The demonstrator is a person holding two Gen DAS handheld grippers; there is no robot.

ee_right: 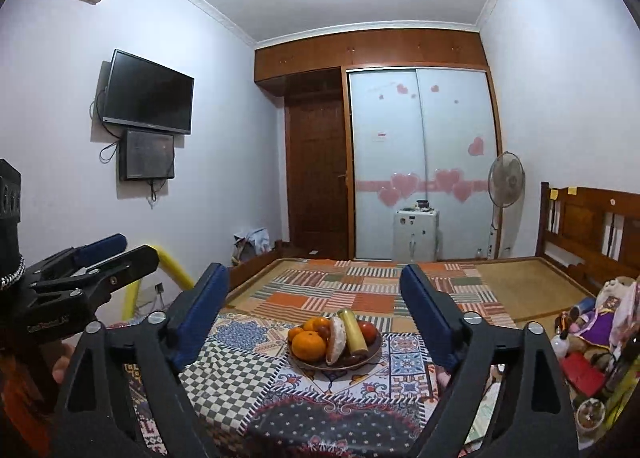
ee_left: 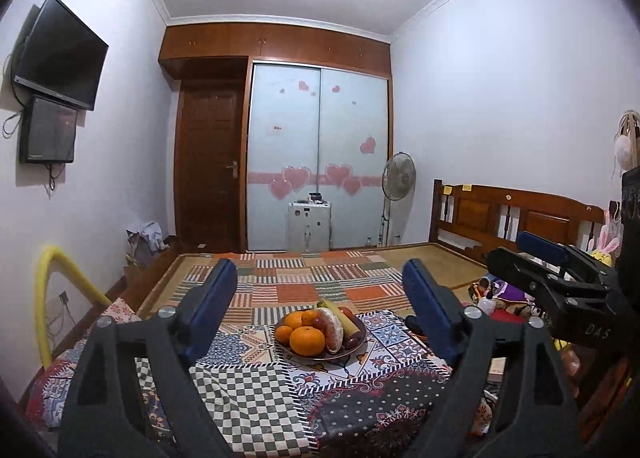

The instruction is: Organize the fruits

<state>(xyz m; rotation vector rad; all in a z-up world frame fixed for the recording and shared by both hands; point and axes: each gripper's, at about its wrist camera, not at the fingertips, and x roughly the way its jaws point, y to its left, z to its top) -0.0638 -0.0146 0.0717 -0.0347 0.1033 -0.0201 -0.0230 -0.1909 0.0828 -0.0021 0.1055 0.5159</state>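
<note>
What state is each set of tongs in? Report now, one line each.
Left tongs: open, holding nothing, aimed at the round brown plate of fruit.
Right tongs: open, holding nothing, aimed at the same plate.

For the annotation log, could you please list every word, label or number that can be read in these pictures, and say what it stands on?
"DAS": on the black body of the right gripper, seen from the left wrist view.
White lettering on the left gripper body: too blurred to read.
Brand mark on the television lower edge: too small.
Red label on the wardrobe door: illegible.
Yellow notes on the headboard: no readable text.
</note>
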